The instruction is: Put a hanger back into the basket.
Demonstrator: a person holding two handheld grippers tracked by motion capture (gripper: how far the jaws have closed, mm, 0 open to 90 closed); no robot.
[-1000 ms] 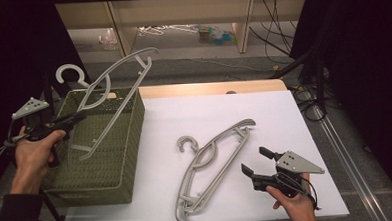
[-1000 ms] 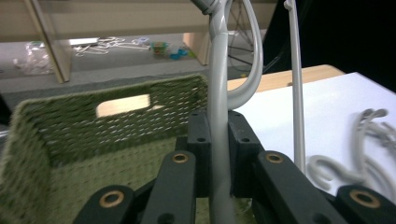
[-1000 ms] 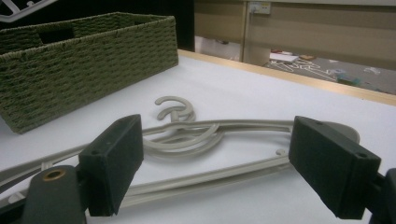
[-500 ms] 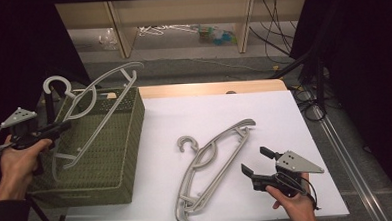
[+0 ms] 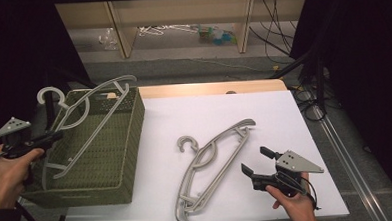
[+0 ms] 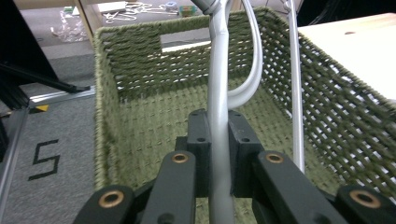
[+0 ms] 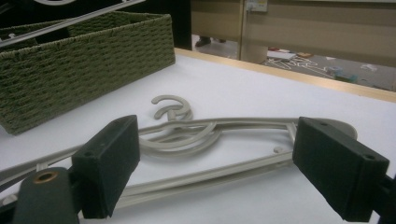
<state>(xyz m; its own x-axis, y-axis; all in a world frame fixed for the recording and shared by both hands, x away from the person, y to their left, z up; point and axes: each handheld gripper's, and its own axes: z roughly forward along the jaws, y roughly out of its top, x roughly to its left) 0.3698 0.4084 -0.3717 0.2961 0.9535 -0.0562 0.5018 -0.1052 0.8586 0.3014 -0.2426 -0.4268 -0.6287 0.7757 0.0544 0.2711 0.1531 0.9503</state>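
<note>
Lowered toward basket (image 5: 110,144), hanger (image 5: 84,120) pinched in left gripper (image 6: 219,140); right gripper (image 5: 254,163) spread; could snag rim.

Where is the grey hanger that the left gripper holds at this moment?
In the high view, the grey hanger is at the left, tilted over the green woven basket, gripped by the left gripper; its hook rises past the basket's far left corner.

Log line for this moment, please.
left gripper: shut on grey hanger, over green basket | right gripper: open, beside hangers on table
</note>
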